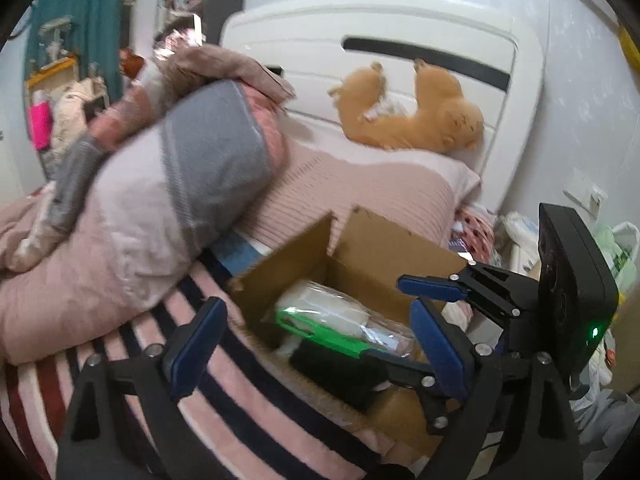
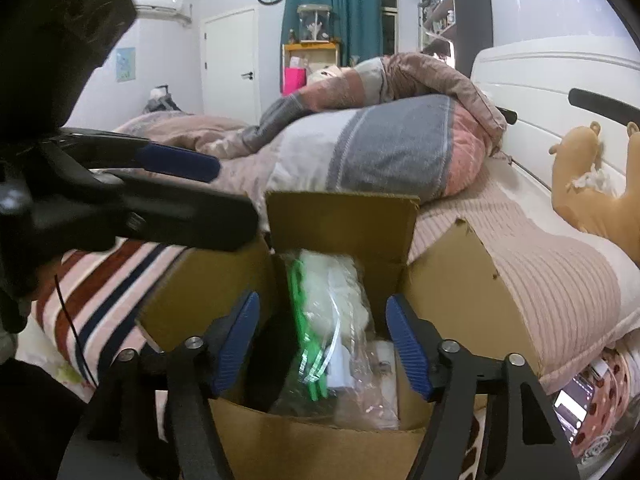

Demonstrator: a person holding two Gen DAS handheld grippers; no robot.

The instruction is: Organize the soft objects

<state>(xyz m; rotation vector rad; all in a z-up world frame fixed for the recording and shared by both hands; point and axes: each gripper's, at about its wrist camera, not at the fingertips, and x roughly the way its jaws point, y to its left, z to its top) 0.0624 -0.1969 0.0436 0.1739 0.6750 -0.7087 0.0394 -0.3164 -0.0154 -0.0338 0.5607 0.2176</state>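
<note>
Oddly, no legible writing: both claws, left (image 1: 316,344) and right (image 2: 324,344), gape (empty) over the cardboard box (image 2: 320,448).

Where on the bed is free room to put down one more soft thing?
The ribbed pink pillow is bare between the folded quilt and the orange plush. The striped blanket left of the cardboard box is open too. The box, with its plastic-wrapped pack, is crowded.

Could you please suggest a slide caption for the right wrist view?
Open right gripper poised over an open brown cardboard box holding a clear plastic bag with green trim, on a bed.
</note>
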